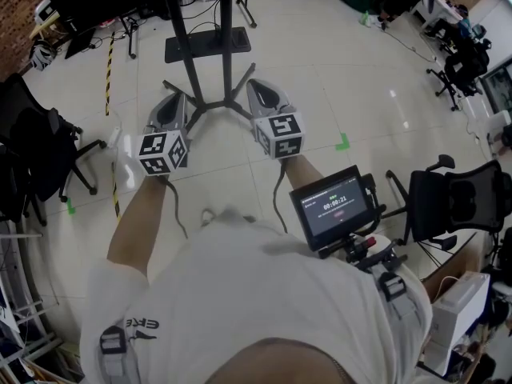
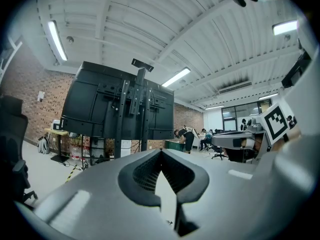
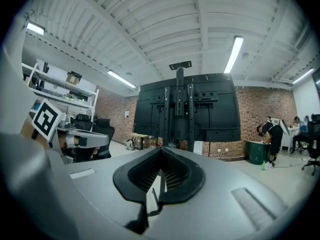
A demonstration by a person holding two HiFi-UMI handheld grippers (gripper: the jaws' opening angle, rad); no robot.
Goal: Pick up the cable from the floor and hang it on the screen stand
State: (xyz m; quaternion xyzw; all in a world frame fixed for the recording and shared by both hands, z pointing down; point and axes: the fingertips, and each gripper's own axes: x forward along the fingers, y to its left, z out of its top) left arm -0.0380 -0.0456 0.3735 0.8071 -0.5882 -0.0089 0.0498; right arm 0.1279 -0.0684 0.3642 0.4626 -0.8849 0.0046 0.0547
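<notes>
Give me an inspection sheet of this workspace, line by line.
Surface: pale, glossy tiled floor.
Job's things: screen stand upright, straight ahead; floor cable not clearly made out.
Clutter: yellow-black striped strip; green tape mark.
Grippers: left gripper and right gripper both shut, nothing between the jaws.
Cables: gripper lead trailing along the left forearm.
Surroundings: office chair at right; brick wall; person bent over, far off.

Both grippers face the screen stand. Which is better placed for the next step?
Left, marginally: left gripper and right gripper are both shut and empty before the screen stand; a striped line on the floor, possibly the cable, lies nearer the left.
</notes>
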